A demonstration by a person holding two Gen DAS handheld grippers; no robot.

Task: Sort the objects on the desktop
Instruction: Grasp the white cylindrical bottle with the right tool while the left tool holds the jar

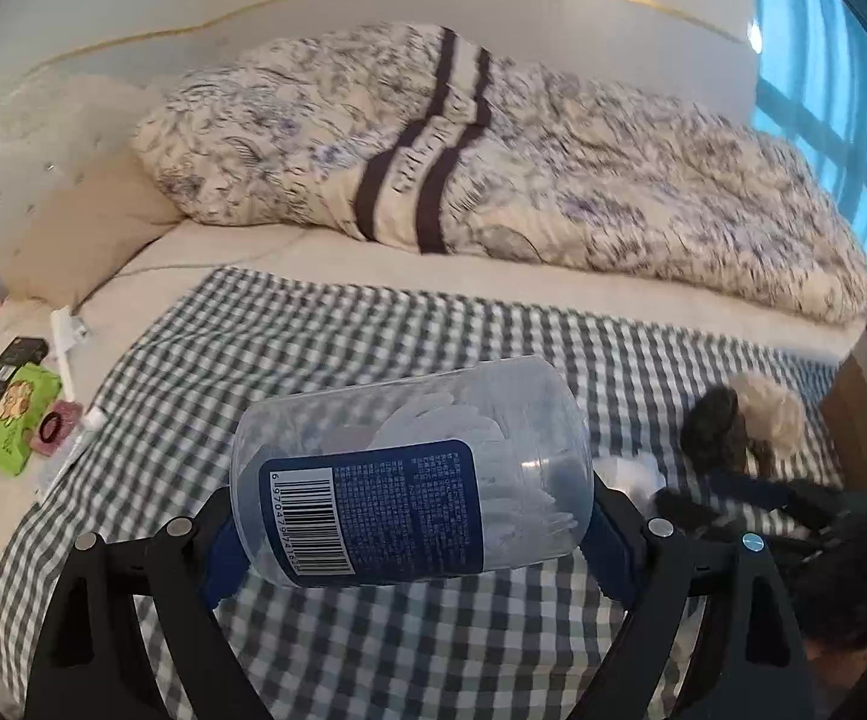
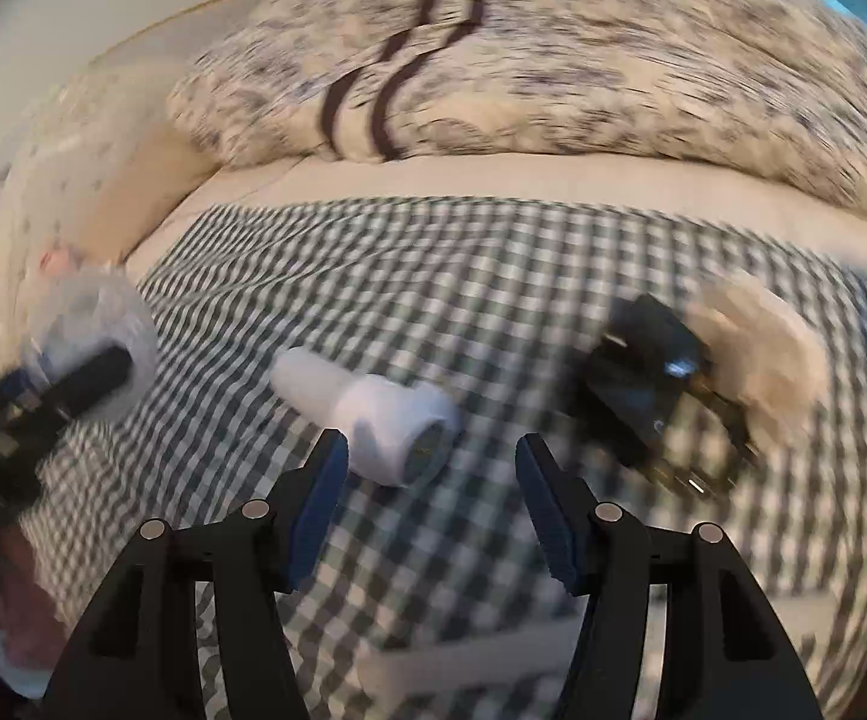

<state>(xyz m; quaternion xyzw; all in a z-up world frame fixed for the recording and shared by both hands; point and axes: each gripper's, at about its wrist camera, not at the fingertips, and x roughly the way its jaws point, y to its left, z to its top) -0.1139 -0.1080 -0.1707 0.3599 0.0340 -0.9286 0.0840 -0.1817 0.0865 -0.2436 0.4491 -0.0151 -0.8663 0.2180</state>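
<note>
what i can't make out

the right wrist view is smeared all over. the left gripper [image 2: 73,387] and its jar [image 2: 94,324] are a blur at the left edge there, partly cut off. the black thing [image 2: 649,384] beside the fluffy lump [image 2: 769,354] i can't identify. on the jar's label [image 1: 373,510], in the left wrist view, the print is too small to read. the clutter [image 1: 13,414] at that view's left edge is cropped.
</note>
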